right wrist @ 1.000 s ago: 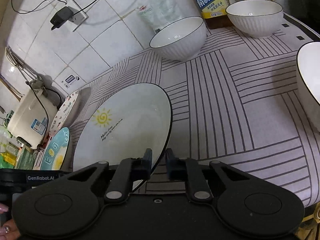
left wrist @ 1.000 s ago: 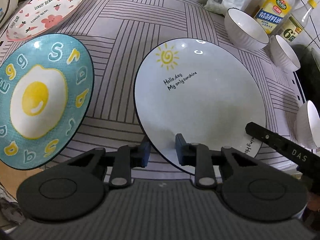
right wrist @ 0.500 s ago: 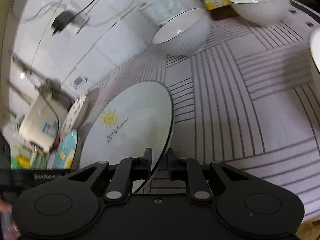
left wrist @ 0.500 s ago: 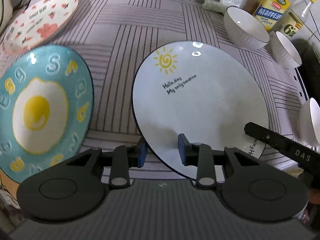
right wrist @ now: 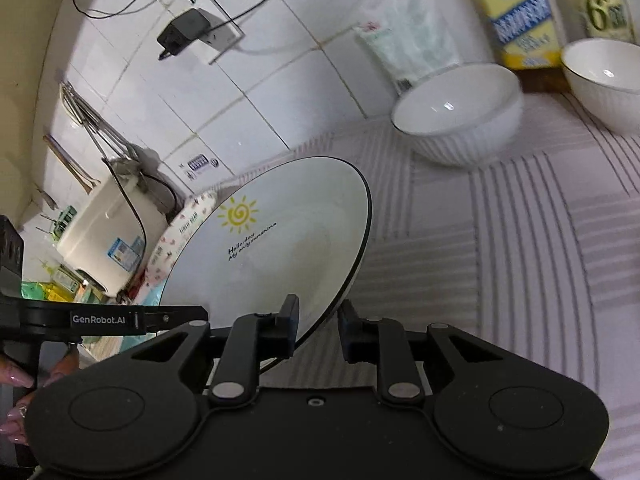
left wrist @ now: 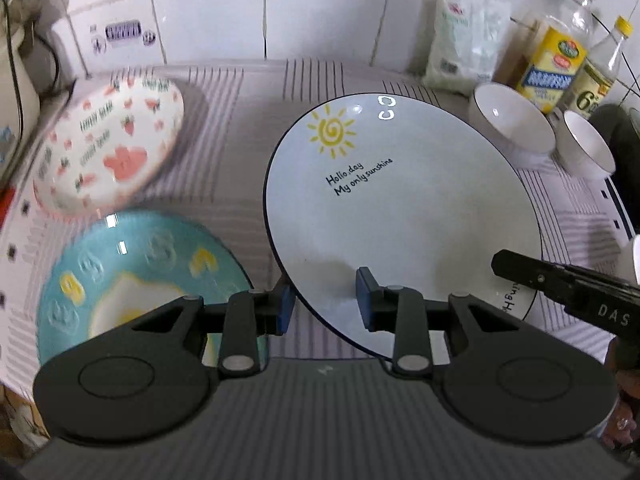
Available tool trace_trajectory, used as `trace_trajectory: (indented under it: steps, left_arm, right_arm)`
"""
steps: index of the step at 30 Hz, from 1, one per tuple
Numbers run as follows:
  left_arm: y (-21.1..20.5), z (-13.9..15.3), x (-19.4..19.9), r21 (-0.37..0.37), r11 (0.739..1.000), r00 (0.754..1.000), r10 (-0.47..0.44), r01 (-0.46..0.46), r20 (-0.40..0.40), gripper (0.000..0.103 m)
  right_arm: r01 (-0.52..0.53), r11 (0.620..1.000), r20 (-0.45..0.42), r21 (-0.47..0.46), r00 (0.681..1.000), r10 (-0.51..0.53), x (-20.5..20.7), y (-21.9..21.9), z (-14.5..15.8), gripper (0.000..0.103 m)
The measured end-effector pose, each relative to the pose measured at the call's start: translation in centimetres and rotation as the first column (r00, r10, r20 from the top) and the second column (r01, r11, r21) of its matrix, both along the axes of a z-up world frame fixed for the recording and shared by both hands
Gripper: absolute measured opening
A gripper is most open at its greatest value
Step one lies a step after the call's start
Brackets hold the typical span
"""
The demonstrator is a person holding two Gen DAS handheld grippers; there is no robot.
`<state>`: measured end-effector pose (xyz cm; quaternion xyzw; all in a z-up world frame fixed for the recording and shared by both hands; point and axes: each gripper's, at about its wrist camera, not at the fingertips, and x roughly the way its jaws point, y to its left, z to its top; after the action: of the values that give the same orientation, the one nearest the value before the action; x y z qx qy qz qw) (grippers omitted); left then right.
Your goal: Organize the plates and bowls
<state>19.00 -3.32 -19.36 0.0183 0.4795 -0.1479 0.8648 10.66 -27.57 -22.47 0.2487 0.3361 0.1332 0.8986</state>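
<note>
Both grippers sit at the near rim of the sun plate (left wrist: 404, 216), which hangs tilted above the mat (left wrist: 256, 92). The left gripper (left wrist: 325, 305) straddles the rim at its lower left edge with a clear gap at both pads, so it looks released rather than pinching. The right gripper (right wrist: 318, 330) has the rim between its jaws, which are opening; its left pad lies close to the plate face and its right pad stands off, and whether either pad presses on the plate cannot be told. The step in hand seems to be shifting this plate toward a stack. Just left of the left gripper lies the egg plate (left wrist: 132, 264), with the strawberry plate (left wrist: 112, 148) beyond it; the bowls (left wrist: 514, 128) wait far right. Next, the plate needs a firm hold before it travels left onto the egg plate.
</note>
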Motion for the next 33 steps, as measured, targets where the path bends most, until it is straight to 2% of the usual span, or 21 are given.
trace_trajectory:
  steps: [5,11,18,21,27,33]
  left_arm:
    - [0.7,1.6,2.9,0.020,1.000,1.000,0.001,-0.001,0.021,0.030]
    - [0.9,1.5,6.8,0.031,1.000,0.999,0.001,-0.002,0.037,0.031]
    - [0.1,-0.8,11.3,0.034,0.999,1.000,-0.011,0.012,-0.024,0.031]
    - [0.0,-1.7,12.9,0.035,0.999,0.997,-0.027,0.030,-0.078,0.031]
    - [-0.6,-3.2,14.7,0.035,0.999,0.993,-0.037,0.041,-0.108,0.031]
    - [-0.2,-4.4,15.9,0.004,0.999,0.984,0.046,-0.046,-0.173,0.032]
  right_arm:
    - [-0.029,1.000,0.044,0.011,0.999,0.029,3.7,0.6,0.8,0.026]
    - [-0.022,1.000,0.072,0.020,0.997,0.020,7.0,1.1,1.3,0.026]
    - [0.004,1.000,0.021,-0.009,1.000,-0.004,10.9,0.9,0.2,0.026]
    - [0.010,1.000,-0.003,-0.029,1.000,-0.010,12.1,0.9,-0.5,0.027]
    - [0.012,0.996,-0.036,-0.091,0.999,-0.015,13.6,1.3,-1.4,0.028]
    - [-0.016,0.977,-0.054,-0.213,0.999,0.004,14.6,2.6,-1.1,0.030]
